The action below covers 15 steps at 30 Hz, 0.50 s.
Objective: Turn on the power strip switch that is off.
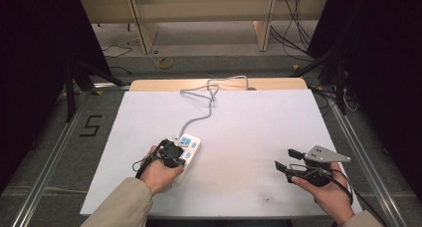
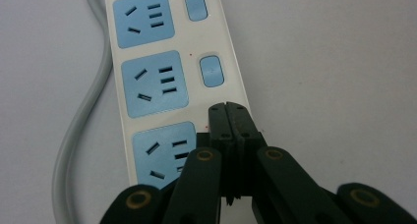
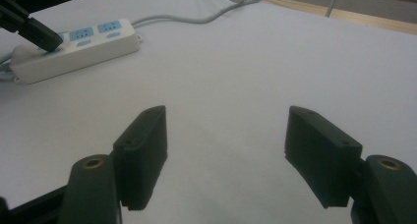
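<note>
The left tongs (image 2: 227, 108), pressed together, tip down on the power strip (image 2: 162, 81) by its switch (image 2: 212, 70). The right tongs (image 3: 226, 150) hover spread above the worktop (image 1: 249, 137).

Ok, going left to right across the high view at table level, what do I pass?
Left gripper, shut, tips on the power strip → bare white table → right gripper, jaws open and holding nothing.
</note>
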Available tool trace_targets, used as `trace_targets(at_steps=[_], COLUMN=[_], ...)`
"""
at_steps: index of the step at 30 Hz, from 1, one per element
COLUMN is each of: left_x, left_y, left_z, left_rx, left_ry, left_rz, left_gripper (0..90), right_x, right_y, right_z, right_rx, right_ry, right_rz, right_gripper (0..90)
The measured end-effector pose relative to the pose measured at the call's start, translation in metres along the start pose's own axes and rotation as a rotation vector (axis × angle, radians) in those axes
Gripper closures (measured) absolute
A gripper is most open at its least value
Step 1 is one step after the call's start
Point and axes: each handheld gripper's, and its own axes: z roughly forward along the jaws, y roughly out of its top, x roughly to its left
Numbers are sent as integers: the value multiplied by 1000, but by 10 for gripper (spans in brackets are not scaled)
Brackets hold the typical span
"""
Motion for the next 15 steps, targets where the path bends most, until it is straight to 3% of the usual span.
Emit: trace_targets(at_steps=[15], left_x=[-2], left_y=[2], left_z=[1], left_rx=[20], left_ry=[14], left_rz=[22], left_gripper=[900], right_x=[0], right_y=[0], right_z=[0], right_rx=[-2], right_ry=[-1], right_rz=[0], right_gripper=[332])
